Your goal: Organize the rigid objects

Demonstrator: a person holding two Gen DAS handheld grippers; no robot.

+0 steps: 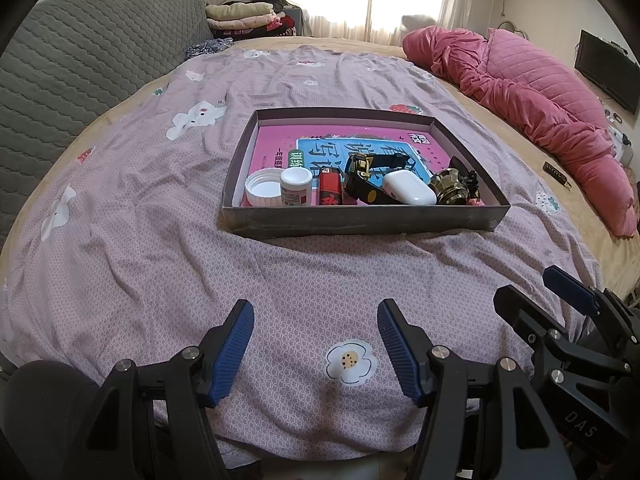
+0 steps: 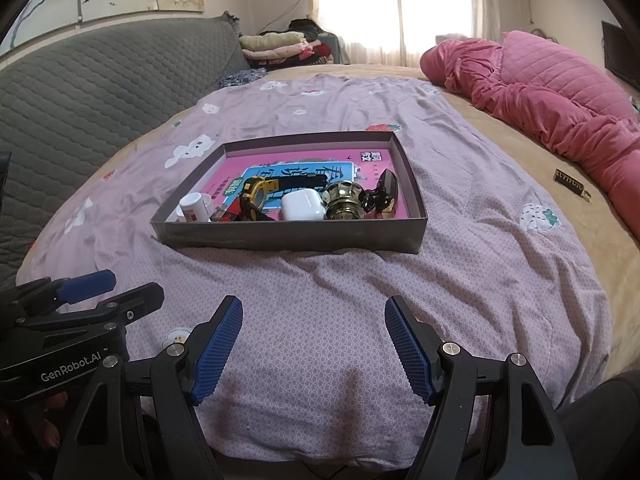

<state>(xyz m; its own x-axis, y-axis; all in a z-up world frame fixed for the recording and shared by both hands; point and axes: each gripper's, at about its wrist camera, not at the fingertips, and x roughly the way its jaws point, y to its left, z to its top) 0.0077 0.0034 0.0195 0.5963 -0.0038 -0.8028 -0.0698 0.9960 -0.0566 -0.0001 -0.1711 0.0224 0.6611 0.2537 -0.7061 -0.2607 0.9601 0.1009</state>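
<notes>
Over the near edge of the bedspread (image 1: 304, 280), the left gripper (image 1: 316, 344) and right gripper (image 2: 314, 346) hang side by side, jaws wide, nothing between them. Beyond them sits the box (image 1: 360, 220), holding a row along its near wall: cap (image 1: 262, 190), white bottle (image 1: 295, 186), lighter (image 1: 330, 190), tape measure (image 1: 360, 176), earbud case (image 1: 408, 188), brass knob (image 1: 450, 190). Farther right lies a pink quilt (image 1: 532, 92).

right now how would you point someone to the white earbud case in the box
Find the shallow grey cardboard box on the lilac flowered bedsheet. Along its near wall sits a row of small items. The smooth white rounded earbud case lies between the black-and-yellow tape measure and the brassy round knob.
</notes>
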